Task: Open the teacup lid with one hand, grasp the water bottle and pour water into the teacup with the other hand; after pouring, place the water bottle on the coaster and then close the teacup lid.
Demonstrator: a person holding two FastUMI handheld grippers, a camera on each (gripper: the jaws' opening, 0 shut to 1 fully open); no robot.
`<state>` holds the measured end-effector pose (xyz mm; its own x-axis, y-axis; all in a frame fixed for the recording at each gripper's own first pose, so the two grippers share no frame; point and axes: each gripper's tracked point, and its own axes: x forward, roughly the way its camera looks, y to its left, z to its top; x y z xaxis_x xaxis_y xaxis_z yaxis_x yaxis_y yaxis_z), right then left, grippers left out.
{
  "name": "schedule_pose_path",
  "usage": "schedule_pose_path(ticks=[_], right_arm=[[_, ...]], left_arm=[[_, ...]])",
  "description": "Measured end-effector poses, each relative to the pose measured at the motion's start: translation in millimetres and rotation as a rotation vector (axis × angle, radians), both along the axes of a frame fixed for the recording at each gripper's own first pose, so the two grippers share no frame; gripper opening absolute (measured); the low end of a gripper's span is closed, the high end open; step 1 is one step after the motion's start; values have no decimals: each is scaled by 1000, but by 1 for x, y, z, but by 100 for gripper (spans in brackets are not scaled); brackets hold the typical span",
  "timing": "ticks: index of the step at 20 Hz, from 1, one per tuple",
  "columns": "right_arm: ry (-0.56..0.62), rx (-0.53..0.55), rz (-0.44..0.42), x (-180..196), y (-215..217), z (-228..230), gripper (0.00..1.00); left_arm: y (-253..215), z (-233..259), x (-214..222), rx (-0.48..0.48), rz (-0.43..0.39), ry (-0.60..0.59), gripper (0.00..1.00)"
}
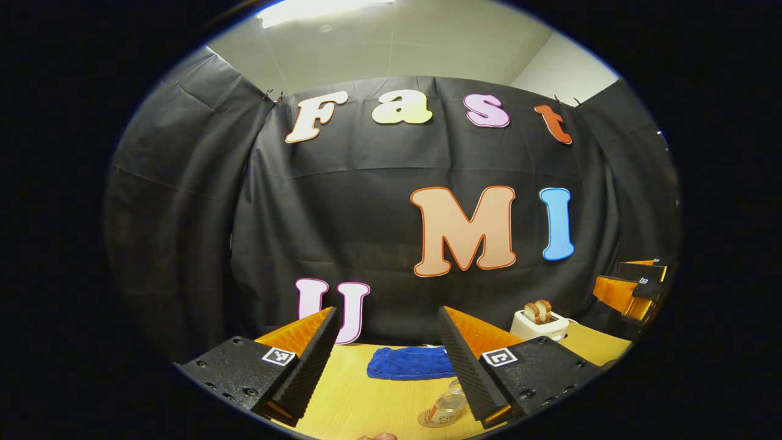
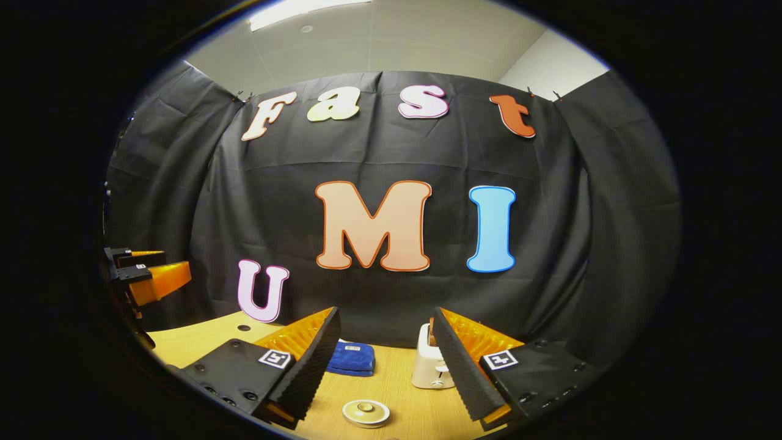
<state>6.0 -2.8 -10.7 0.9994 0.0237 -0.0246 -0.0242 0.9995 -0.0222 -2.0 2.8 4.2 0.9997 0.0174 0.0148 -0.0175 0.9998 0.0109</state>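
In the left gripper view a clear bottle lies on its side on the table, low in the frame just beside the left gripper's right-hand finger, not touching it that I can tell; a blue cloth lies beyond, and a toaster with bread stands to the right. The right gripper view has instead a round lid (or lidded cup, seen from above) on the table between the fingers of the right gripper, with cloth and toaster behind. Both grippers hang above the table with jaws spread wide, holding nothing.
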Motion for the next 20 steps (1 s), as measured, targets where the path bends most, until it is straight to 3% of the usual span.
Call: schedule_pose_path(ticks=[2,8,9,11,12,15,18,20], right_arm=[[5,-8,9,1,2,-2,100],[40,0,32,2,5,-16,94],[44,-1,32,3,4,-20,100],[60,-3,41,6,4,-28,100],[70,-4,49,7,5,-36,97],[119,-19,68,13,5,-62,100],[188,-28,87,20,6,-95,94],[233,-34,95,24,6,-116,100]], left_arm=[[1,2,-1,2,4,-5,95],[6,-1,-7,-2,22,1,92],[6,0,-8,0,25,0,92],[6,2,-11,3,26,-5,92],[5,4,-12,6,27,-9,92],[6,8,-16,14,29,-20,92],[7,11,-21,20,34,-23,92],[11,13,-24,28,44,-28,92]])
